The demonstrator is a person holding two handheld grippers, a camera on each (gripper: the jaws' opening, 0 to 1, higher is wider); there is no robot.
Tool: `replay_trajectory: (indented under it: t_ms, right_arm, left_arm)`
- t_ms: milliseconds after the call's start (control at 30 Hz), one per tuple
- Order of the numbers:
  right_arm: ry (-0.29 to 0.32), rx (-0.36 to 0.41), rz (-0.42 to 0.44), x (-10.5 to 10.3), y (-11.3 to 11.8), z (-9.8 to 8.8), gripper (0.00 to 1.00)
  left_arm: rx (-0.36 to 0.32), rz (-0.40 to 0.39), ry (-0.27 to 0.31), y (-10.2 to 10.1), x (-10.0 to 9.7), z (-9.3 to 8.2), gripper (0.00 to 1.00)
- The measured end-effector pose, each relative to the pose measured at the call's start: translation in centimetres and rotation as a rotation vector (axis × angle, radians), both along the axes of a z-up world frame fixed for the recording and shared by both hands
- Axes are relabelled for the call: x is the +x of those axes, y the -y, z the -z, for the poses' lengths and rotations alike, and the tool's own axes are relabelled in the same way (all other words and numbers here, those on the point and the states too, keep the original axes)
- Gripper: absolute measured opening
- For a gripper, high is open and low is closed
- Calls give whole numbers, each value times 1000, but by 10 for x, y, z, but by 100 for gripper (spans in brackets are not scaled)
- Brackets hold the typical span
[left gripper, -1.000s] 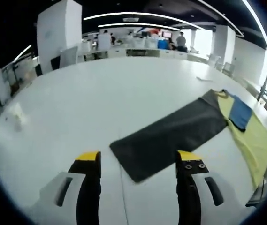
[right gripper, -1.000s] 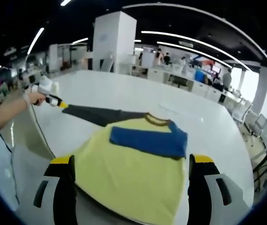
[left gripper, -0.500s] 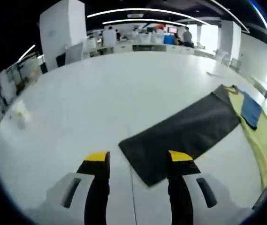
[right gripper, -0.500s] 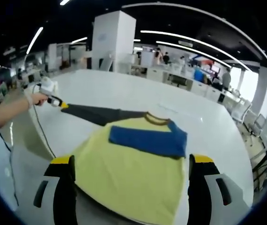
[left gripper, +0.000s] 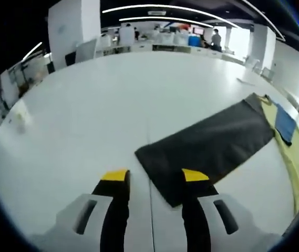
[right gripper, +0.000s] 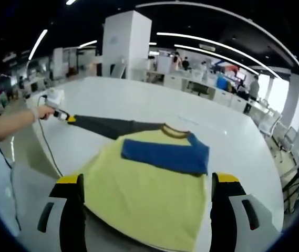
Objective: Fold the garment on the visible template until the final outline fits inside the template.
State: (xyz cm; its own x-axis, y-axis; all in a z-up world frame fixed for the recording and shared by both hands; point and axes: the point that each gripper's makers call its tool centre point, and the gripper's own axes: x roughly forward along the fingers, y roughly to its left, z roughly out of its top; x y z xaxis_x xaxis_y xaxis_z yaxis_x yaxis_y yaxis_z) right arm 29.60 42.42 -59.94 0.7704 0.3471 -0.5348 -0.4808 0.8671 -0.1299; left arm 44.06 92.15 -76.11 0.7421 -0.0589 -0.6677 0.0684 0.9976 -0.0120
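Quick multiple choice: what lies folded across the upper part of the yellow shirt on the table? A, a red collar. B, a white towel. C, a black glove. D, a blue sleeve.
D: in the right gripper view a blue sleeve lies flat across the yellow shirt, just below its collar.

This is a big open office. Long light strips (right gripper: 212, 44) run across the dark ceiling at the top of the frame. A fat white pillar (right gripper: 127, 44) stands at the upper left. Rows of desks (left gripper: 160, 50) with people (left gripper: 216, 38) sit far back, behind the wide white counter (left gripper: 86, 115).
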Motion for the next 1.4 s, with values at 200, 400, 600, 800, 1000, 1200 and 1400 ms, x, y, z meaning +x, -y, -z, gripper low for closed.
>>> replay_trajectory:
  t_ms: [200, 400, 600, 800, 1000, 1200, 1400]
  right_arm:
    - [5, 2, -5, 1, -3, -2, 100]
    - [2, 1, -10, 1, -5, -1, 100]
    - [0, 4, -11, 1, -4, 0, 100]
    - [2, 3, -11, 2, -1, 0, 100]
    - [0, 4, -13, 2, 0, 2, 100]
    - [5, 8, -4, 3, 5, 2, 100]
    - [9, 11, -5, 3, 7, 4, 100]
  left_arm:
    - [-14, 15, -4, 4, 1, 0, 25]
    - [-15, 29, -2, 4, 3, 1, 22]
    - [-24, 20, 1, 3, 3, 1, 17]
    - [-44, 16, 10, 5, 4, 1, 10]
    - [-33, 17, 0, 5, 4, 1, 10]
    - [-41, 8, 13, 4, 5, 1, 9]
    - [-76, 7, 11, 11, 2, 0, 1]
